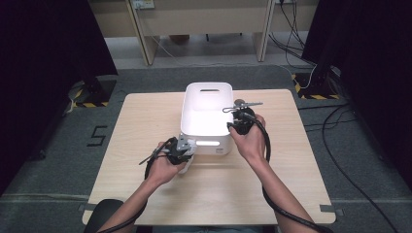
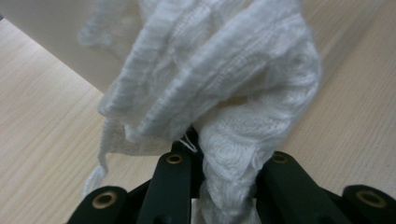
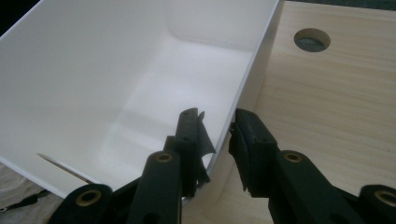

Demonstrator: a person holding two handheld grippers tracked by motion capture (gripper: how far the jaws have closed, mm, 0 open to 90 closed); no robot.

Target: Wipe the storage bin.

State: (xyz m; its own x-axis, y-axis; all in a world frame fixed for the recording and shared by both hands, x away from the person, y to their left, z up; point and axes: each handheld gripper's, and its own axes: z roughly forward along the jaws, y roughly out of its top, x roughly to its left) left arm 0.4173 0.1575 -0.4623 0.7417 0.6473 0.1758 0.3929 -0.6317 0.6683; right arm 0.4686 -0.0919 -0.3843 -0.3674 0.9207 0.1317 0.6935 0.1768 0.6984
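White cloth (image 2: 210, 93) hangs bunched in the clamped left gripper (image 1: 182, 151), just beside the white bin's (image 1: 206, 92) near corner on the table (image 1: 145, 116). The right gripper (image 3: 219, 140) straddles the bin's right wall, jaws half open.

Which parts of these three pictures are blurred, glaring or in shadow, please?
High view: dark curtains at both sides, white bin brightly lit. Left gripper view: the white knitted cloth goes soft toward the top. Right gripper view: the bin's right wall is sharp, its inside shaded.
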